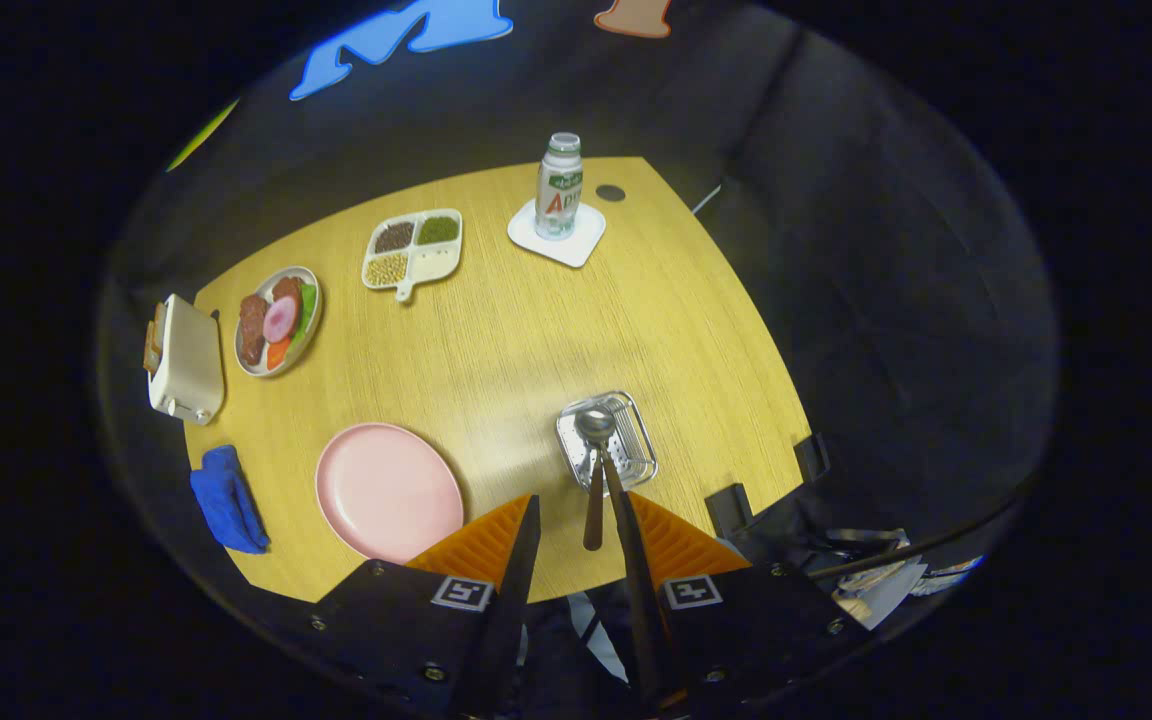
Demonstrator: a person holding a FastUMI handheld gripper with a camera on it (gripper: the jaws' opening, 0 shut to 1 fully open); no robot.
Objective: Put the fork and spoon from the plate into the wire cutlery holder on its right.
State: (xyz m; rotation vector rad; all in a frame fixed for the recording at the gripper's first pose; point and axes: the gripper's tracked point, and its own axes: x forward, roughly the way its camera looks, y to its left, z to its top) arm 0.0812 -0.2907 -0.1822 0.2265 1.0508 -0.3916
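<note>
The pink plate (389,491) lies bare on the wooden table, just ahead of my left finger. To its right stands the wire cutlery holder (636,455), seen from above, just beyond my fingertips. A spoon (595,470) stands in it, bowl down in the basket, with its brown handle rising towards me into the gap between my fingers. A second thin metal stem (611,472) runs from the basket along the inner edge of my right finger; I cannot tell whether it is the fork. My gripper (578,500) hangs above the holder, open, and the left finger stands apart from the spoon handle.
A blue cloth (227,498) and a toaster (184,358) sit at the table's left edge. Farther off are a plate of food (278,320), a divided dish of beans (414,250) and a bottle (559,186) on a white coaster. The table's right edge runs close past the holder.
</note>
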